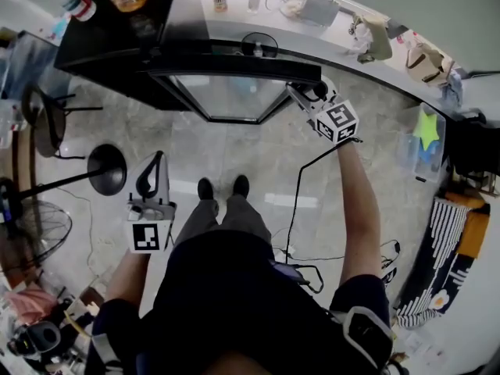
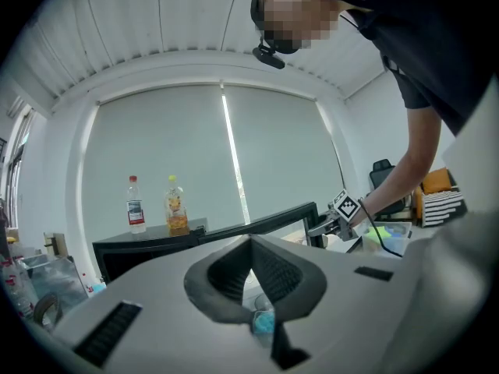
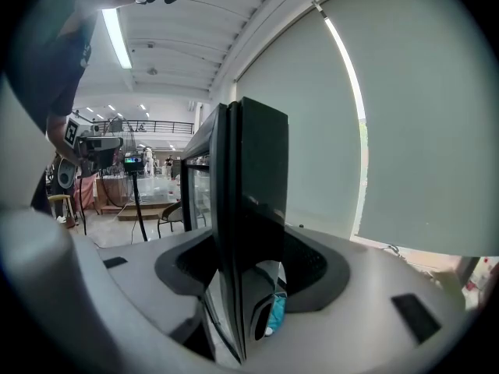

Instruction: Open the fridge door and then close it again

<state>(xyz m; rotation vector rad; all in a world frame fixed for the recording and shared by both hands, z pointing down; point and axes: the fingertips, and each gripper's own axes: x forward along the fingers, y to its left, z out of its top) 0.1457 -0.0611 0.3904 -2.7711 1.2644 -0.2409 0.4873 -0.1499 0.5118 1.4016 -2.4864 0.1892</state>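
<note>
The black fridge (image 1: 117, 49) stands at the top of the head view with its glass door (image 1: 230, 96) swung open toward me. My right gripper (image 1: 306, 92) is at the door's free edge; in the right gripper view the dark door edge (image 3: 253, 201) fills the gap between the jaws of my right gripper (image 3: 245, 275), which are shut on it. My left gripper (image 1: 156, 161) hangs low at the left, away from the fridge, with its jaws shut and nothing in them. From the left gripper (image 2: 251, 248) the fridge (image 2: 140, 249), the door (image 2: 269, 221) and the right gripper (image 2: 321, 227) show ahead.
Two bottles (image 2: 135, 205) (image 2: 175, 207) stand on the fridge top. A fan stand with a round base (image 1: 107, 169) is left of my feet (image 1: 223, 187). A cable (image 1: 297, 201) trails on the floor. A counter (image 1: 328, 37) runs behind, and a plastic bin (image 1: 426, 135) sits at the right.
</note>
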